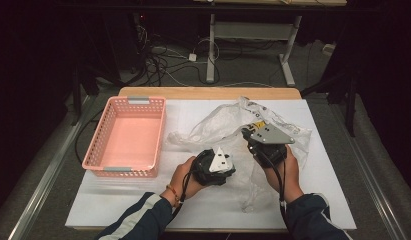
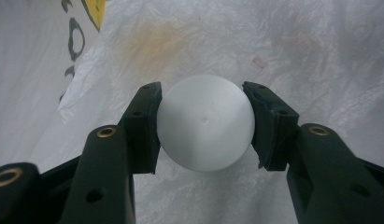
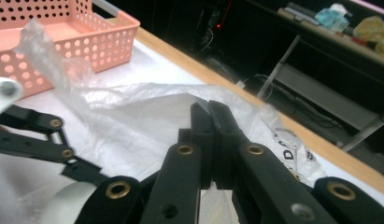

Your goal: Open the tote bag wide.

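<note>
A smooth white ball (image 2: 204, 123) is being clamped by the left gripper (image 2: 204, 126) while the thin translucent plastic bag (image 1: 228, 122) is being pinched by the closed right gripper (image 3: 211, 140), so the film risks being torn or the ball squeezed out.

White ball (image 2: 204, 123) inside crumpled clear plastic bag (image 1: 228, 122), mid-table.

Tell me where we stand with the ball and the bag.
Done: the right tongs are shut on the plastic bag edge, holding it up. In hand: the left tongs grip the white ball against the bag's film. Left: whether it goes into the bag or the empty pink basket is unclear.
</note>
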A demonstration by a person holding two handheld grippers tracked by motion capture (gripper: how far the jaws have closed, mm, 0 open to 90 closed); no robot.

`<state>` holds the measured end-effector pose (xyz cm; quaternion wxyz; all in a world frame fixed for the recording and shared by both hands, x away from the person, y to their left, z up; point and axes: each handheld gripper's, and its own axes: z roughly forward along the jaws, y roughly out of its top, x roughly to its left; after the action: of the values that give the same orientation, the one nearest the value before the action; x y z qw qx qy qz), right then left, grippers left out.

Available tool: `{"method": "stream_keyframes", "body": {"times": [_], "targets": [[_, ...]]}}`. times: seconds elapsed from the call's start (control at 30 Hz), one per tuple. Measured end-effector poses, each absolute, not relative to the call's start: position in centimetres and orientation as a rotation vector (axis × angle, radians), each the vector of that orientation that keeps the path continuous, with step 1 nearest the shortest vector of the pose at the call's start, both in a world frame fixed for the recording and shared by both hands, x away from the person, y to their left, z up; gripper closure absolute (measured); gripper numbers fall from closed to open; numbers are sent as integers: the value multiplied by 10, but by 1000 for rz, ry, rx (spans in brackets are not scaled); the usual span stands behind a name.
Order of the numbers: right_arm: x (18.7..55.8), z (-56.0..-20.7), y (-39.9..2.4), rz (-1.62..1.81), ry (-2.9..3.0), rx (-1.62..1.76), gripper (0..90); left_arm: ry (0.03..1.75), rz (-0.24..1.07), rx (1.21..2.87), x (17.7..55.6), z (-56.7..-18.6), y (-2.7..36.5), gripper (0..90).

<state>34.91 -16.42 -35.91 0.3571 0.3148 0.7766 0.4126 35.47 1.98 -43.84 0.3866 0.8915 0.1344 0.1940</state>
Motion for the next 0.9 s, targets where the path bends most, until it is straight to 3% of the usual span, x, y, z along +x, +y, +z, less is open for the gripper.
{"method": "stream_keyframes", "body": {"times": [0.17,0.23,0.3,0.53,0.9], "targets": [[351,-366,-166,1062,2018,824,900,375,529,2259,358,-447,12,482],[351,-368,-167,1059,2024,825,900,387,529,2247,358,-448,11,452],[351,-370,-168,1058,2028,832,900,391,540,2235,357,-447,11,363],[350,-374,-169,1053,2033,834,900,374,569,2209,349,-439,17,311],[338,-377,-174,1061,2063,805,900,309,647,2154,315,-402,69,278]]}}
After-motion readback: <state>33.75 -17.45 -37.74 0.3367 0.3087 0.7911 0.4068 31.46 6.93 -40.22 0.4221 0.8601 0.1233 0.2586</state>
